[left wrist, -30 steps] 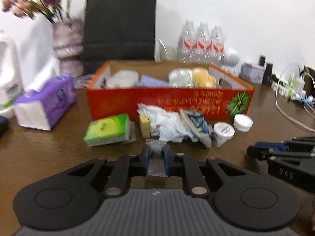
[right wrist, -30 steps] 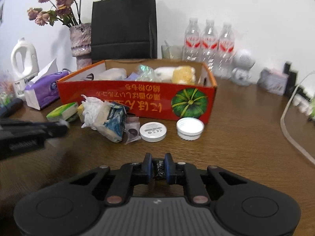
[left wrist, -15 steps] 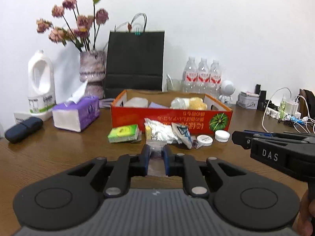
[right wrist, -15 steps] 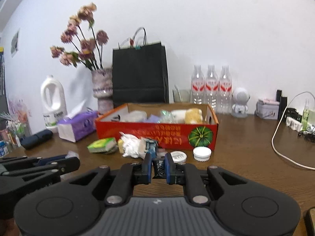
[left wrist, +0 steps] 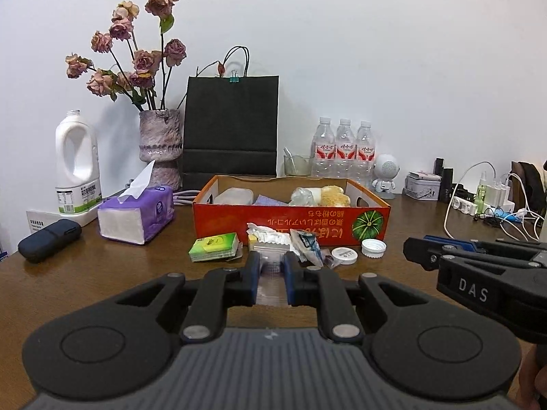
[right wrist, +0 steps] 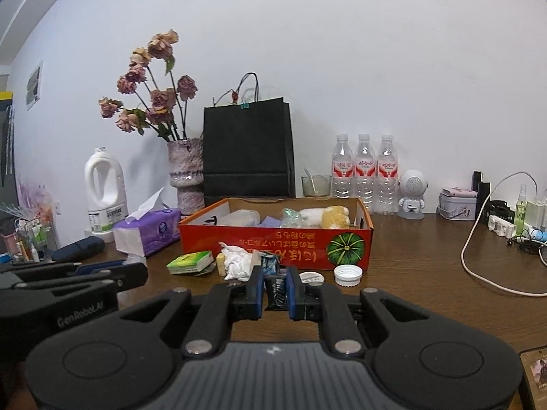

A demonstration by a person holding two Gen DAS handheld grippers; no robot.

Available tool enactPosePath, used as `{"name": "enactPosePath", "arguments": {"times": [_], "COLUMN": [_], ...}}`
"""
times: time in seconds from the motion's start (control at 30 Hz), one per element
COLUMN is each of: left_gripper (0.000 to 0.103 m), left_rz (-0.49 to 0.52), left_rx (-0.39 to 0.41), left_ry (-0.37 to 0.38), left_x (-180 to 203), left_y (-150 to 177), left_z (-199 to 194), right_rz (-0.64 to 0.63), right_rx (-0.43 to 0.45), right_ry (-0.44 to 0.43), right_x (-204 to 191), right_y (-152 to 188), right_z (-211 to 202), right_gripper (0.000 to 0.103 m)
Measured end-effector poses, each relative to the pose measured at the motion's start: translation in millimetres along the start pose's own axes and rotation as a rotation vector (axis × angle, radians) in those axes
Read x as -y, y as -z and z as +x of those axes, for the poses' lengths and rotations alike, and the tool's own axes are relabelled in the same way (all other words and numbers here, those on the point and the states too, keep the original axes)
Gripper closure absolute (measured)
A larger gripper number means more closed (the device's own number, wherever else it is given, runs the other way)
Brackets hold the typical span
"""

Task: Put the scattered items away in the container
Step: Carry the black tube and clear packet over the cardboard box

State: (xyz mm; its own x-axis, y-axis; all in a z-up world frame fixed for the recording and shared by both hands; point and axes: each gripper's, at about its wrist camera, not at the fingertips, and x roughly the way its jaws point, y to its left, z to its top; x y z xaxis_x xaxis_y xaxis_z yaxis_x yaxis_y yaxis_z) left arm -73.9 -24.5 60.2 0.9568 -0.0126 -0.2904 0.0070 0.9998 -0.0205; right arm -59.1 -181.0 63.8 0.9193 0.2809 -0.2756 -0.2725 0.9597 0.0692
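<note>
Both grippers — left (left wrist: 270,278) and right (right wrist: 276,292) — hover pressed nearly together and empty before the orange box (left wrist: 290,220), where a green packet (left wrist: 214,246), crumpled tissue (right wrist: 237,262) and two caps lie, apparently awaiting tidying
</note>
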Motion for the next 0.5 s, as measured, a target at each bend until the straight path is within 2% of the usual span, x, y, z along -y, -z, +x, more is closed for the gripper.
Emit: {"name": "enactPosePath", "arguments": {"times": [0.2,0.4,0.5], "left_gripper": [0.087,0.087,0.087], "left_rz": [0.036,0.028,0.059], "left_rx": [0.047,0.03,0.02], "left_ry": [-0.03,-0.044,-0.053], "left_x": [-8,-29,-37], "left_y": [-28,-64,-81], "left_z": [52,125,161], "right_rz": [0.012,0.03,0.037], "right_rx": [0.002,-0.004,-0.023], "right_ry": [0.012,0.037,0.044], "right_x": [14,33,42], "right_y": [-22,-55,-71], "right_z": [45,114,152], "right_gripper": [0.091,0.091,0.091]}}
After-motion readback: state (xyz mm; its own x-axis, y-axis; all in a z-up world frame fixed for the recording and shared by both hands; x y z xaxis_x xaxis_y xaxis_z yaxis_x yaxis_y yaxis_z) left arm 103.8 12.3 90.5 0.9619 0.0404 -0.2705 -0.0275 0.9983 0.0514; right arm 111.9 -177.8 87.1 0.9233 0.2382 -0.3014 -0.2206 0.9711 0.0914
